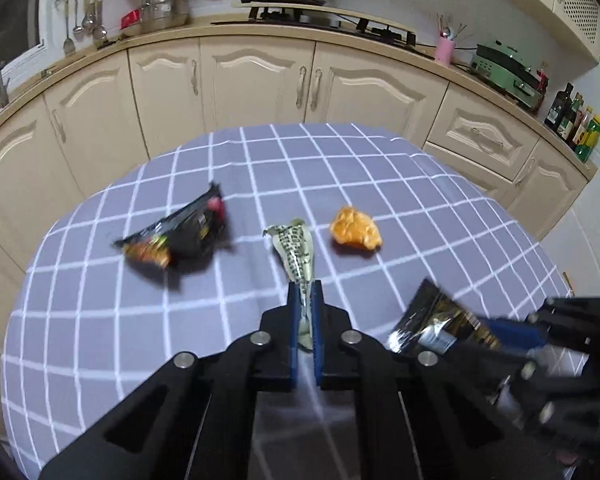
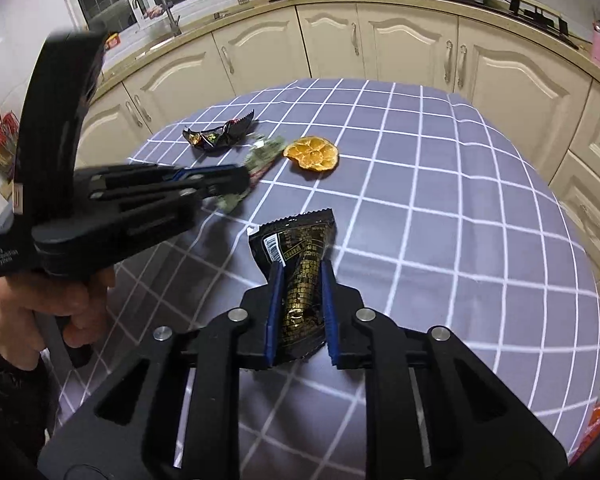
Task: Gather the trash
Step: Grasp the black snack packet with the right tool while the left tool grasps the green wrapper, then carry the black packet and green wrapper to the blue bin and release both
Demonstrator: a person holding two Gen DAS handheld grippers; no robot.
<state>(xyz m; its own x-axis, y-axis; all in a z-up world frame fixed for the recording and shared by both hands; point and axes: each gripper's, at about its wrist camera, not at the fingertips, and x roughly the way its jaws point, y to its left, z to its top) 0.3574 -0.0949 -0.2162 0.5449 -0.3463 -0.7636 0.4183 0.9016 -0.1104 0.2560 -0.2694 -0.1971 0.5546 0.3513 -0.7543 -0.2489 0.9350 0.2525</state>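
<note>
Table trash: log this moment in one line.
left tongs: shut on green wrapper | right tongs: shut on black packet | on table: orange peel, dark wrapper

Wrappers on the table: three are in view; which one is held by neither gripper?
The black and red wrapper, lying loose on the tablecloth; the green one and the black-gold one are each pinched.

White print reading "Data Acquisition System" stands on the left hand-held gripper (image 2: 242, 176) body; wrapper print is unreadable.
</note>
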